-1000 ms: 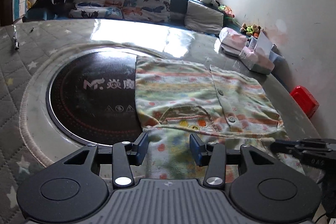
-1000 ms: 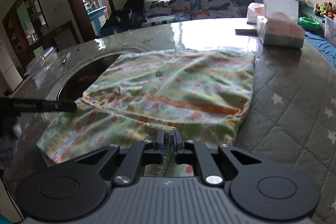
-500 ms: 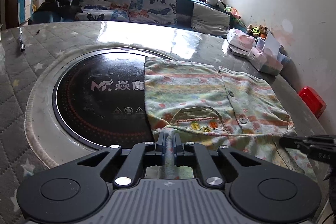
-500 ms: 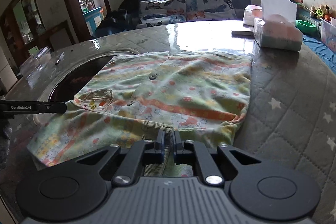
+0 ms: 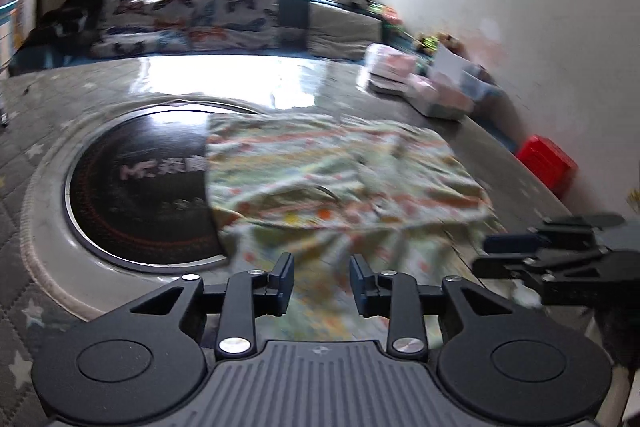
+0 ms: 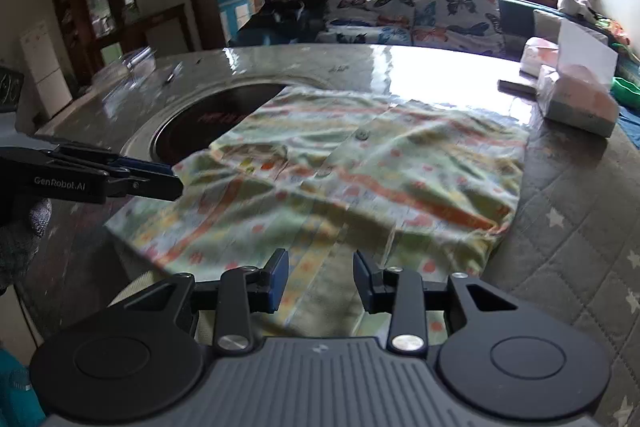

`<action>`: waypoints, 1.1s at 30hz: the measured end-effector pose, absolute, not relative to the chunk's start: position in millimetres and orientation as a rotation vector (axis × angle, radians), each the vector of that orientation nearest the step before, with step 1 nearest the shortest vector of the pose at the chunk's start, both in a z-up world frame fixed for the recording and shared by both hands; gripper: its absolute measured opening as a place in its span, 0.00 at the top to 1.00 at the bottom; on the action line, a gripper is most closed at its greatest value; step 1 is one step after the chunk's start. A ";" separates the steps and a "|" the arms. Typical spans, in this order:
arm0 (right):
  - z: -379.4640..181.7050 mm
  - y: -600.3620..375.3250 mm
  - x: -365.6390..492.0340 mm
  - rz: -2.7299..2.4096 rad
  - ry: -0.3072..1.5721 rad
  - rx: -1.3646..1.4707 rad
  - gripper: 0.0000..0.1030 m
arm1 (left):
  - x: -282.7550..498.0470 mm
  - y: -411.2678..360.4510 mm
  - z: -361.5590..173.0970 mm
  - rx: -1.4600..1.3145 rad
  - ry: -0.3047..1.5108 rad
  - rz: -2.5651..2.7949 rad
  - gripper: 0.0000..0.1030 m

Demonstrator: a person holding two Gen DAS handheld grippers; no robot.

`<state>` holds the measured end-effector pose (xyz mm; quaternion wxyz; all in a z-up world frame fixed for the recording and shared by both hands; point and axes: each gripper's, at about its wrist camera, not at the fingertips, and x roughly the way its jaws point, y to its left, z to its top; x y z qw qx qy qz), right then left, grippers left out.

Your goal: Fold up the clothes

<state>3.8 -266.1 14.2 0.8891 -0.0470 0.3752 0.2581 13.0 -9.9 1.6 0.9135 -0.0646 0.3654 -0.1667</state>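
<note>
A pale green patterned button-up garment lies spread on the round table, partly over the dark glass hob. Its near part hangs toward me below a fold line. My left gripper is open just above that near cloth, nothing between its fingers. In the right wrist view the same garment fills the middle, and my right gripper is open over its near edge. Each gripper shows in the other's view: the right gripper at right, the left gripper at left. Both views are motion-blurred.
Tissue boxes and small packs sit at the table's far right. A red box is by the wall. A sofa with butterfly cushions runs behind the table. A gloved hand shows at left.
Both grippers have opened and let go of the garment's near edge, which they were pinching half a second ago. Both cameras have lifted and shifted, and the cloth has settled.
</note>
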 end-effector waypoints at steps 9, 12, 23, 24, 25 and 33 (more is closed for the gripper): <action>7.0 -268.5 -8.0 0.541 0.796 -0.128 0.64 | 5.6 -12.3 -13.5 -0.099 0.789 -0.361 0.64; 8.1 -268.4 -6.6 0.541 0.797 -0.128 0.60 | 10.2 -5.9 -9.6 -0.121 0.786 -0.344 0.61; 16.1 -262.6 20.8 0.535 0.753 -0.114 0.59 | 45.9 5.8 -11.9 -0.204 0.789 -0.315 0.60; 15.3 -262.3 24.4 0.532 0.751 -0.111 0.59 | 47.3 7.2 -12.5 -0.208 0.792 -0.310 0.60; 13.8 -262.0 29.1 0.528 0.752 -0.103 0.59 | 48.3 8.3 -12.9 -0.210 0.793 -0.308 0.60; 3.6 -261.1 34.8 0.527 0.779 -0.103 0.59 | 40.5 4.1 -8.6 -0.153 0.791 -0.318 0.54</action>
